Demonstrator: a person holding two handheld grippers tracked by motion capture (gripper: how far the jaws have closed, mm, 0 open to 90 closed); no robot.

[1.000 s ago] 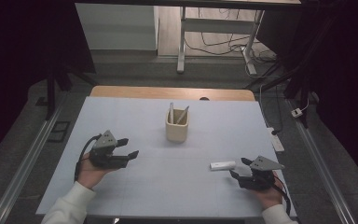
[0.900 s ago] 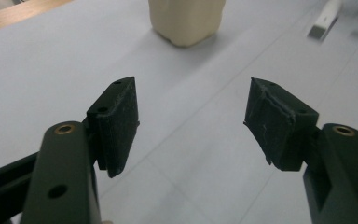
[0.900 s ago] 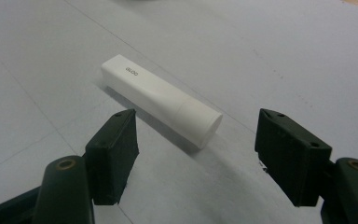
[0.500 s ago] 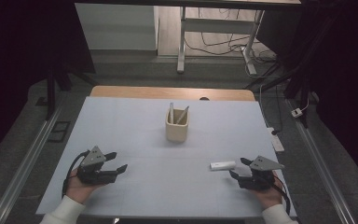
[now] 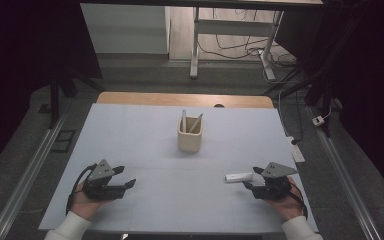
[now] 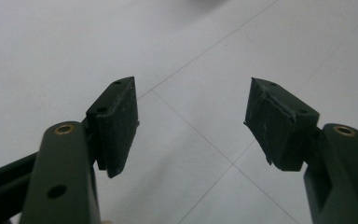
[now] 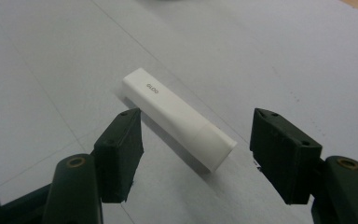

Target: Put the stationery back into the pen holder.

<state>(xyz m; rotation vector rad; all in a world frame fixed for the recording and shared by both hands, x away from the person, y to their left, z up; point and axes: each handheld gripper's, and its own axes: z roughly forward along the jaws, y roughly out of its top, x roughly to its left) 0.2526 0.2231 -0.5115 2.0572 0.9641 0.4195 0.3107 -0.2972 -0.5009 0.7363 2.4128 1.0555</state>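
Dark room, grey floor (image 5: 145,75), white table frame (image 5: 196,40), trailing cables (image 5: 230,47).

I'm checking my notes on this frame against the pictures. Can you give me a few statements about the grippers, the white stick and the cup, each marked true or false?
1. The white stick lies flat on the table. True.
2. The right gripper has clamped the stick. False: its jaws have just been closing, but the pads stand clear of it.
3. The left gripper holds nothing. True.
4. The beige cup lies tipped over. False: it stands upright with two sticks in it.
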